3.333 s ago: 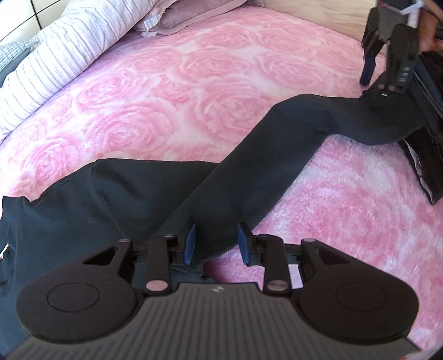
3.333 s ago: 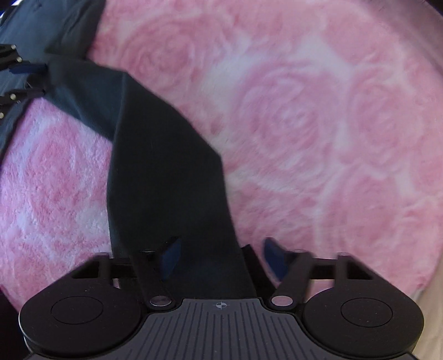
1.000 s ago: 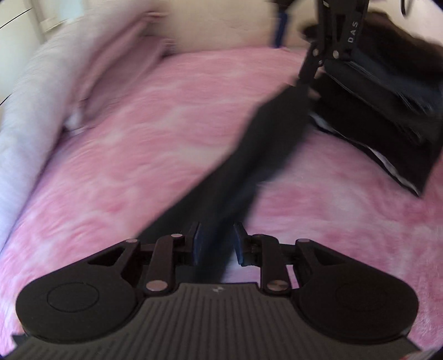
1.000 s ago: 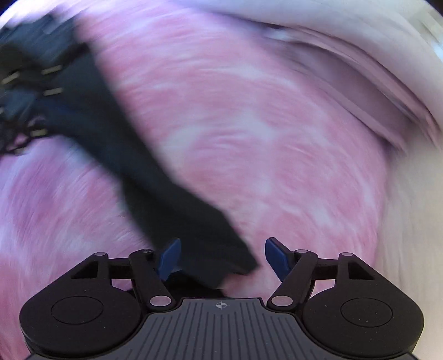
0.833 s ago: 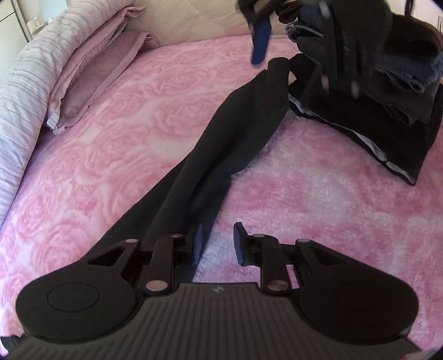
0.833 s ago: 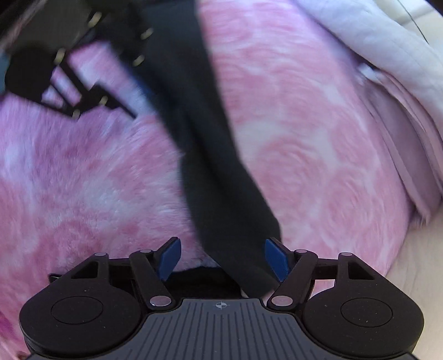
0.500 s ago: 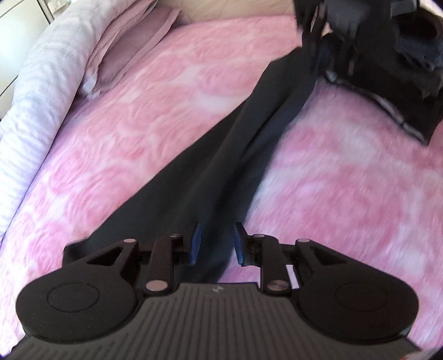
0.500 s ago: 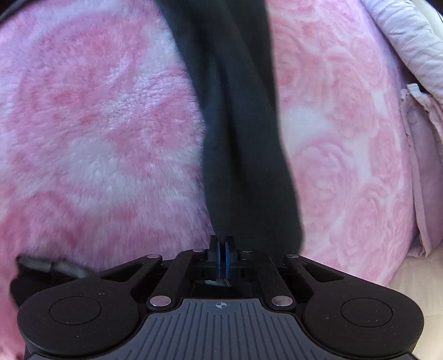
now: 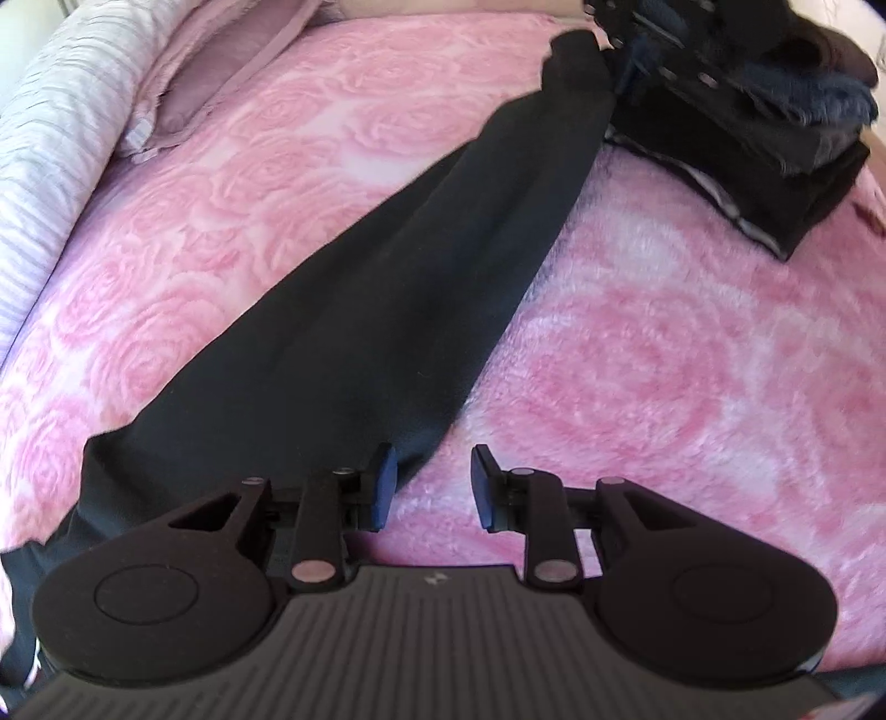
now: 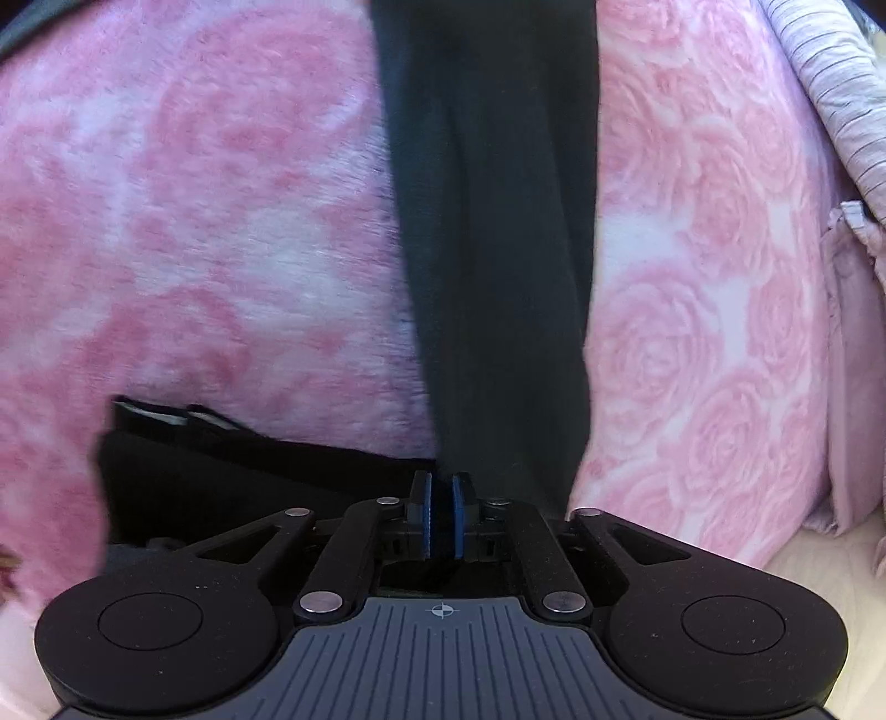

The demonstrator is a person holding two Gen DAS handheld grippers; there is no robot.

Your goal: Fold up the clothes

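A long black garment (image 9: 398, 288) lies stretched out in a narrow strip across the pink rose-patterned blanket (image 9: 664, 360). My left gripper (image 9: 432, 488) is open at the near end, and the cloth's edge lies beside its left pad (image 9: 383, 487). My right gripper (image 10: 442, 520) is shut on the far end of the black garment (image 10: 498, 249). From the left wrist view, that right gripper (image 9: 612, 39) shows dark at the top, at the strip's far tip.
A stack of folded dark clothes (image 9: 747, 133) sits on the blanket right of the garment's far end, also visible as folded dark clothes (image 10: 232, 471) beside the right gripper. A striped duvet (image 9: 50, 138) and mauve pillows (image 9: 221, 61) line the left edge.
My right gripper, open one second ago, has shut on the garment's far end. The garment has been pulled straight. My left gripper's fingers have spread a little and the cloth now lies beside them.
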